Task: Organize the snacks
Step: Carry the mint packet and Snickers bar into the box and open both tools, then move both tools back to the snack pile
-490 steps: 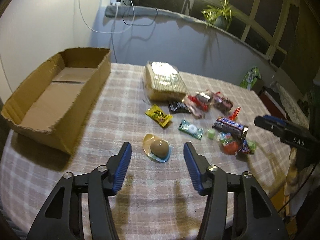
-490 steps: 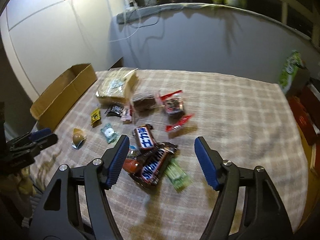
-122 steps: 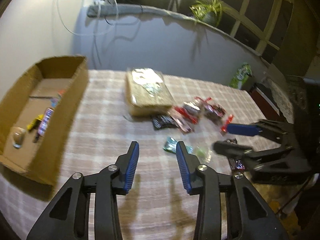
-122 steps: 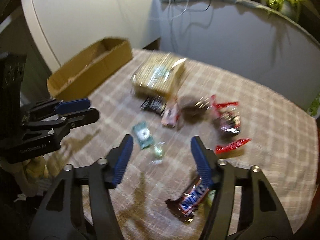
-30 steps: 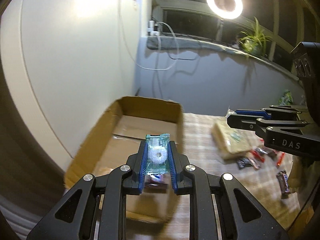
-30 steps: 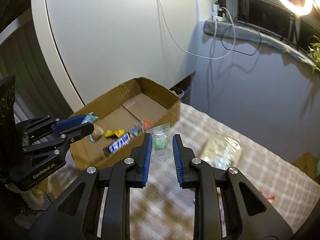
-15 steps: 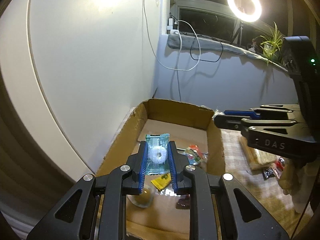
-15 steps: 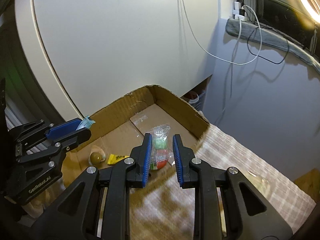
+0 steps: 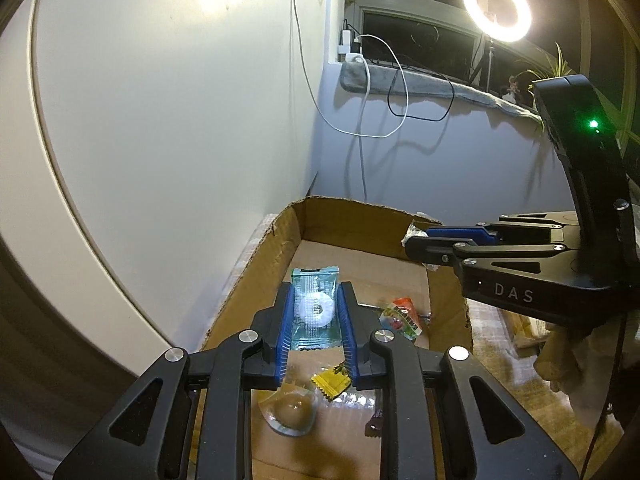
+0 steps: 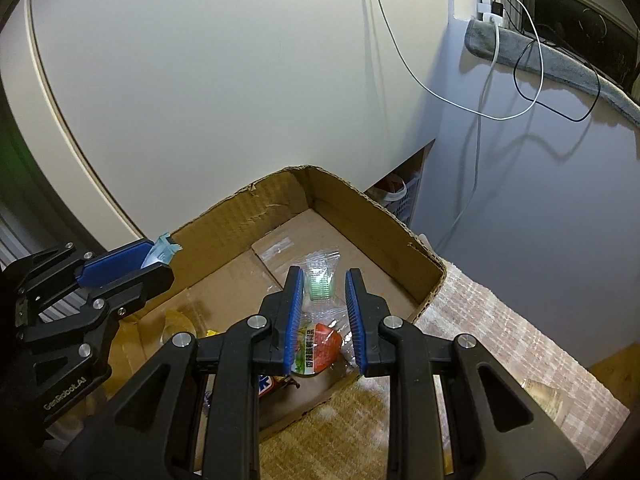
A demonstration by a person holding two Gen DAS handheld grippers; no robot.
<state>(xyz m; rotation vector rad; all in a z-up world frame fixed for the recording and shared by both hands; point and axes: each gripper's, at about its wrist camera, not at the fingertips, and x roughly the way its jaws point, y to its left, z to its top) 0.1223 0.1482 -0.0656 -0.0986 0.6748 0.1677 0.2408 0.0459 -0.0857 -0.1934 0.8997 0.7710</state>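
An open cardboard box (image 9: 256,264) (image 10: 360,208) lies below both grippers. My left gripper (image 9: 316,292) hangs over its near end. A teal packet with a white ring candy (image 9: 314,308) sits between its blue pads, which still touch it as the jaws are opening. My right gripper (image 10: 325,276) is shut on a clear packet with a green candy (image 10: 319,280) above the box floor. It also shows from the side, right gripper (image 9: 416,240). On the box floor lie a brown jelly cup (image 9: 290,410), a yellow packet (image 9: 332,378), a red-green packet (image 10: 320,348) and a chocolate bar (image 10: 266,386).
The box stands at the edge of a table with a plaid cloth (image 10: 500,320), close to a white wall. A large clear cracker pack (image 10: 548,396) lies on the cloth to the right. A ring light (image 9: 496,6) and cables hang by the window sill.
Both grippers have carried their packets from beside the box to above its inside and sunk a little. The box now fills more of both views.
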